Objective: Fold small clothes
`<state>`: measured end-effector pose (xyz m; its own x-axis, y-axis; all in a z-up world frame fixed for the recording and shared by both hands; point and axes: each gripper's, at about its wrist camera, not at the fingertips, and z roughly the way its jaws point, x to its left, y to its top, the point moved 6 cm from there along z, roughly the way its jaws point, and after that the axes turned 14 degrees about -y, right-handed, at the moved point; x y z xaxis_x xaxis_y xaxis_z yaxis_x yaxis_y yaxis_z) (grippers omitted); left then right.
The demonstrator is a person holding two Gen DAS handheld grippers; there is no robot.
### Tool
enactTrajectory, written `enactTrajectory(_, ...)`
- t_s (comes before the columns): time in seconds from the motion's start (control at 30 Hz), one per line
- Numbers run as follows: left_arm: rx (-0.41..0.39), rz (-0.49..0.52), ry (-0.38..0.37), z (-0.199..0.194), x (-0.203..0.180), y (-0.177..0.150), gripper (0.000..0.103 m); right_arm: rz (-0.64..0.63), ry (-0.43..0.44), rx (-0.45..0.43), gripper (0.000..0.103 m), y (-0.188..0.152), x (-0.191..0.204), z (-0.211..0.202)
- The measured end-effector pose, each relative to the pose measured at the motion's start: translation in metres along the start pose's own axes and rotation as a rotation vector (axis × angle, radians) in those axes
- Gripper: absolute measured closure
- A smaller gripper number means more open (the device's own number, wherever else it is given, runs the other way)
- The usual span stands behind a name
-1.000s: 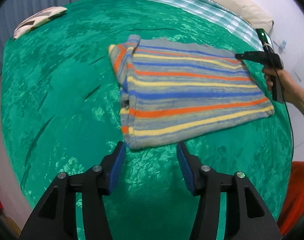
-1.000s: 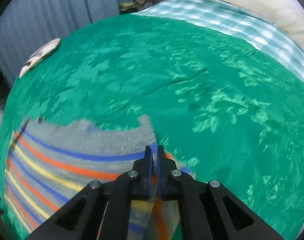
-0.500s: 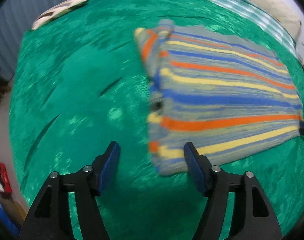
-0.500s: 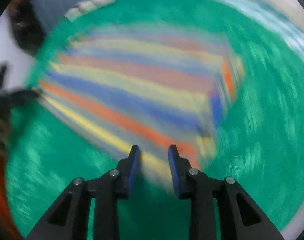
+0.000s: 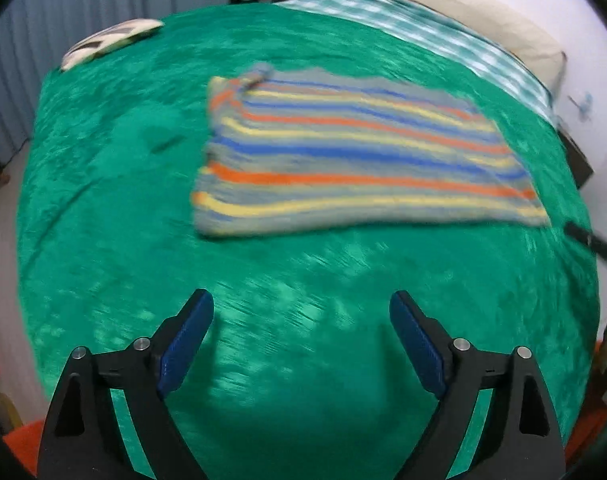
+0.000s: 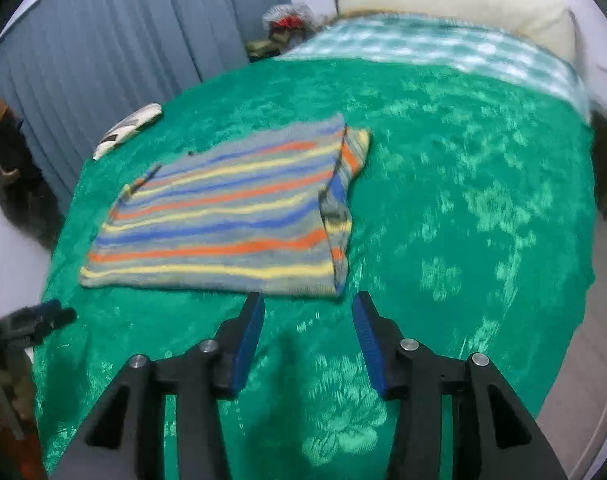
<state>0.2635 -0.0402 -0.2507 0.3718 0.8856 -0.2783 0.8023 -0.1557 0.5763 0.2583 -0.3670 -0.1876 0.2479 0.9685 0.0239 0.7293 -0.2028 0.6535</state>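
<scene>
Striped garment (image 5: 355,160): grey ground, horizontal bands of blue, orange, pale yellow. Bedspread (image 5: 103,200) under it: emerald green, shiny, lighter floral pattern. Far edge of bed: green-and-white check sheet (image 6: 443,46), cream pillow (image 6: 463,8). Far left corner: white cushion (image 5: 111,40) with dark markings. Gripper pads (image 6: 249,336) blue, bodies black.

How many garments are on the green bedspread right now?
1: the striped knit garment, lying flat mid-bed ahead of both open grippers, left gripper and right gripper. A small patterned item near the curtain edge is too unclear to count.
</scene>
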Motion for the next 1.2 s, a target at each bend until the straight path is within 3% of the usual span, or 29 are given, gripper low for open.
enactTrajectory(0.1, 0.025, 0.119, 0.076, 0.022, -0.006, -0.018, 0.009, 0.0, -0.007, -0.009, 0.057, 0.006, -0.004, 0.005)
enactTrajectory(0.2, 0.007, 0.126, 0.096, 0.023, -0.005, -0.02, 0.003, 0.041, -0.018, 0.008, 0.057, 0.002, -0.012, 0.01)
enactTrajectory(0.67, 0.013, 0.113, 0.1, 0.026, -0.004, -0.024, 0.001, 0.124, -0.027, -0.003, 0.057, -0.002, -0.026, 0.008)
enactTrajectory(1.03, 0.005, 0.11, 0.094, 0.025, -0.004, -0.024, 0.001, 0.112, -0.021, 0.004, 0.056, -0.005, -0.025, 0.007)
enactTrajectory(1.13, 0.018, 0.146, 0.122, 0.008, -0.013, -0.022, 0.004, 0.11, 0.002, 0.025, 0.054, -0.003, -0.023, 0.006)
enactTrajectory(1.2, -0.011, 0.208, 0.072, -0.007, -0.034, -0.014, 0.004, 0.088, 0.041, 0.042, 0.052, 0.005, -0.02, 0.003)
